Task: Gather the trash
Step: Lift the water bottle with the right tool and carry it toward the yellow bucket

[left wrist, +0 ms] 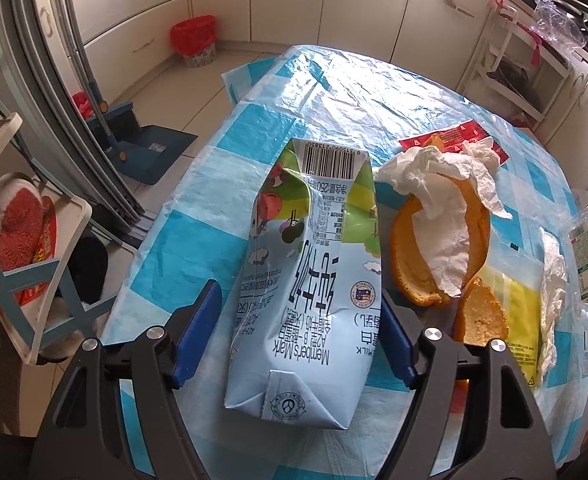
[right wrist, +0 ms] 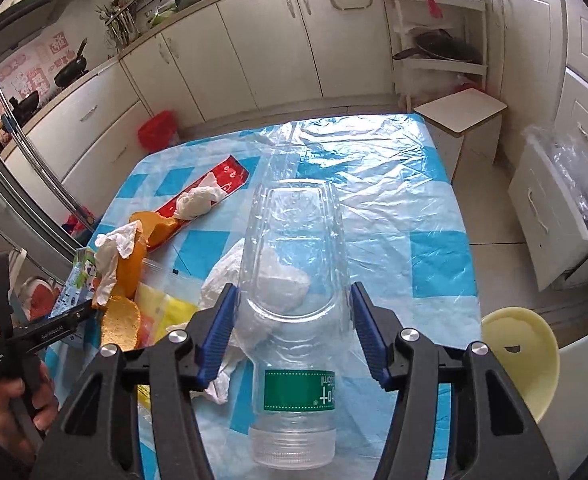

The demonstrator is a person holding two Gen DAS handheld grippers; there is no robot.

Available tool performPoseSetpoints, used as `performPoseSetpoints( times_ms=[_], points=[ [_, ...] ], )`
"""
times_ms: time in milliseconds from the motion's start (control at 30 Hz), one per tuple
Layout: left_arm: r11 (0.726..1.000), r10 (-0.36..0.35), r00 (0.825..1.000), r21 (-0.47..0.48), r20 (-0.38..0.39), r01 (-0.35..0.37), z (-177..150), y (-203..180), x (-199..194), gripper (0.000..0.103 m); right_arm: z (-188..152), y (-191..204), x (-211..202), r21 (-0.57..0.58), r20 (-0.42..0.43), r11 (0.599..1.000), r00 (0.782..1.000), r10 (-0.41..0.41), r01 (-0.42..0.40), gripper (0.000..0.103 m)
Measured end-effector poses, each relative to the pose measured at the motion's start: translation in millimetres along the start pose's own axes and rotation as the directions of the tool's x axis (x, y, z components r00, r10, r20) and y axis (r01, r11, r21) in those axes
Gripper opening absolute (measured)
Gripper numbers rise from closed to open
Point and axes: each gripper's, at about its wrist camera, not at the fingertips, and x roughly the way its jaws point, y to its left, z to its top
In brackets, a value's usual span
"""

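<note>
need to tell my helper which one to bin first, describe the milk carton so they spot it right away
On the table with the blue-and-white checked cover, look at its left side, beside the orange peels stuffed with crumpled tissue. The milk carton lies flat between the open fingers of the left gripper. It alone is a pale blue box, with a barcode and cartoon print.

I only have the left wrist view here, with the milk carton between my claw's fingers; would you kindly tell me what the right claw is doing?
Observer: The right claw is open, its fingers either side of the clear plastic bottle with a green label, not touching it.
Operator: Which way does the bottle lie?
Observer: Its translucent cap points back towards the claw.
Operator: Is anything off to that side?
Observer: A pale yellow plastic seat stands beside the blue-checked table, at its near right edge.
</note>
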Motion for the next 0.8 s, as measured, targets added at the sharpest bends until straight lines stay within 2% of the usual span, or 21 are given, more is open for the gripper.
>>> performPoseSetpoints(
  times_ms=[233,333,567,600,633,667,800],
  points=[
    [1.0,0.014,1.0,0.004,0.004,-0.014,1.3,0.1,1.4,0.073,-6.5,8.7,16.5,-0.082,-0.057,0.994,0.995,-0.078,0.073,0.059],
    [1.0,0.016,1.0,0.003,0.005,-0.016,1.9,0.5,1.5,0.074,-7.7,7.8,23.5,-0.08,-0.071,0.994,0.994,-0.084,0.078,0.067],
    [1.0,0.006,1.0,-0.017,0.009,-0.006,2.7,4.2,1.3,0.075,-7.3,5.0,22.0,-0.068,-0.049,0.994,0.995,-0.09,0.087,0.068],
    [1.0,0.0,1.0,-0.02,0.012,0.0,3.1,5.4,0.7,0.073,-6.8,5.0,21.2,-0.068,-0.045,0.994,0.995,-0.091,0.088,0.064],
    [1.0,-0.002,1.0,-0.023,0.016,0.002,3.2,5.8,0.6,0.067,-6.7,4.5,20.9,-0.067,-0.046,0.995,0.996,-0.08,0.077,0.057],
    [1.0,-0.007,1.0,-0.021,0.02,0.007,3.6,6.4,-0.2,0.059,-6.5,3.8,20.7,-0.063,-0.048,0.995,0.996,-0.078,0.075,0.057],
    [0.999,-0.022,0.999,-0.032,0.026,0.023,3.1,8.5,-1.7,0.059,-5.6,1.1,16.1,-0.046,-0.038,0.998,0.998,-0.052,0.05,0.057]
  ],
)
